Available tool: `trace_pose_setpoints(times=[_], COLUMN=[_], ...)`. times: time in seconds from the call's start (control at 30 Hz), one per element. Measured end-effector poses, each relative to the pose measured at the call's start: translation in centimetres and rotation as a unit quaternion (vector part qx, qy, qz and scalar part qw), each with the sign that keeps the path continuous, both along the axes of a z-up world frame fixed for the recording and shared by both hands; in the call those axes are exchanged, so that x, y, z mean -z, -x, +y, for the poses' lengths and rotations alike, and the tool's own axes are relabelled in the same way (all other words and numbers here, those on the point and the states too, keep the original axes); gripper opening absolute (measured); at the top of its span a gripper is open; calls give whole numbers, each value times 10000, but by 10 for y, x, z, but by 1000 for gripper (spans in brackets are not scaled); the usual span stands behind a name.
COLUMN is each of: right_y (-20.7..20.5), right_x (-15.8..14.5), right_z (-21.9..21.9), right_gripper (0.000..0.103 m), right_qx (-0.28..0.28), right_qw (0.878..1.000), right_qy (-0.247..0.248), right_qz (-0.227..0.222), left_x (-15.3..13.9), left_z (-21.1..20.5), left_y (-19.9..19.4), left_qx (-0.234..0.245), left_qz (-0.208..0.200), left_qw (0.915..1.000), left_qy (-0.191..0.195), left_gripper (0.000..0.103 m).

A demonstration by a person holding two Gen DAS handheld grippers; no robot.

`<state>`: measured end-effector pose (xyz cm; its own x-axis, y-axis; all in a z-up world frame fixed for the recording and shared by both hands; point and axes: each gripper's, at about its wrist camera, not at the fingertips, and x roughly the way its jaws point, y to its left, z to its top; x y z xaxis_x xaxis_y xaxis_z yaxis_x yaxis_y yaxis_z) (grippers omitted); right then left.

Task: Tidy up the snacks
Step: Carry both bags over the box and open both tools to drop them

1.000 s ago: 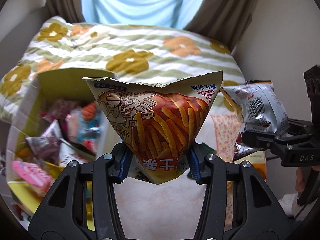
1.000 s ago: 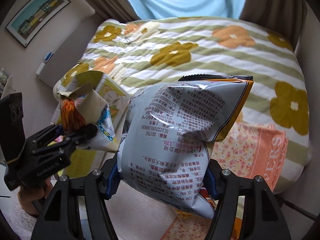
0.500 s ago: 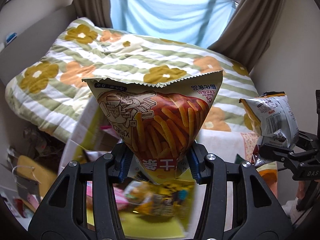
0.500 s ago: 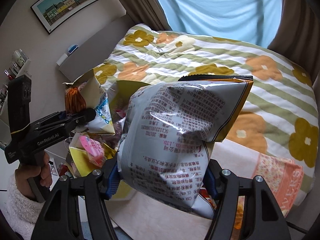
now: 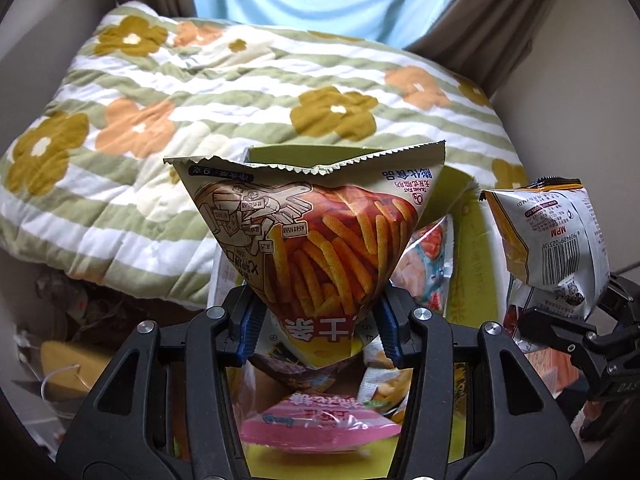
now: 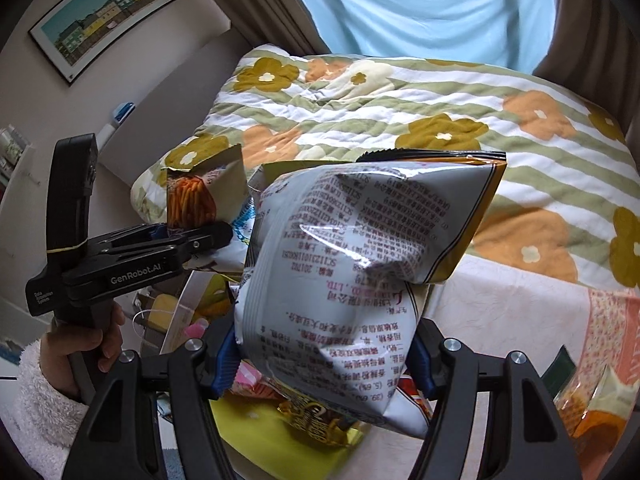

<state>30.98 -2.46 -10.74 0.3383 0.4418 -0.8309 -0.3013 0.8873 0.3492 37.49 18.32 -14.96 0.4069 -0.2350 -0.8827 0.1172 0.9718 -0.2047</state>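
Observation:
My left gripper (image 5: 318,326) is shut on a fries snack bag (image 5: 316,240) with orange sticks printed on it, held upright above an open yellow-green box (image 5: 470,280). The box holds several snack packs, among them a pink one (image 5: 320,426). My right gripper (image 6: 320,354) is shut on a silver chip bag (image 6: 360,264) with an orange edge. This bag shows at the right of the left wrist view (image 5: 548,240). In the right wrist view the left gripper (image 6: 200,240) and its fries bag (image 6: 200,198) are at the left, close beside the silver bag.
A bed with a flowered, striped quilt (image 5: 200,100) lies behind the box. A floral cloth (image 6: 540,320) covers the surface at right, with another snack bag (image 6: 592,408) on it. Clutter (image 5: 60,340) lies on the floor at left. Curtains and a framed picture (image 6: 100,20) are behind.
Both grippers moved over the yellow-green box with their bags still held. The box's snacks now sit right under the left gripper, and the two grippers are closer together.

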Motion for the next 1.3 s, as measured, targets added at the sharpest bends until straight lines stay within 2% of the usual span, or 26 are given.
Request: trace_pose_setpoints(times=[0.1,0.13,0.23,0.4,0.57,0.83,0.9,0.97,1.03,1.3], right_y=[2,2,2,-2,-6,-6,-6,-4,2,23], right_x=[6,8,9,10,12,16,16,16,13,10], right_z=[1,2,1,-1,5,17,23,28,32,26], right_gripper=[64,64,64,64,64,64,68,93,101,102], right_qx=[186,241,325,363,245,34,-27,-60,-141,-29], right_qw=[9997,9995,9990,9987,9990,9990,9988,9980,9977,9968], right_qy=[24,56,172,296,351,426,495,627,617,687], right_qz=[134,174,235,205,131,93,37,-65,-244,-402], left_x=[8,11,11,-3,-5,-5,-6,-7,-8,-13], left_z=[1,0,-2,7,18,26,28,30,32,33], left_y=[-10,-13,-14,5,27,42,45,48,51,68], left_qx=[165,206,218,145,-75,-337,-380,-421,-460,-445], left_qz=[91,145,113,-132,-129,-141,-158,-170,-178,-265], left_qw=[9998,9997,9994,9998,9999,9993,9991,9989,9988,9986], left_qy=[-27,-47,-230,-49,80,-7,-57,-74,-67,-64], left_gripper=[48,55,102,103,103,103,103,103,103,103])
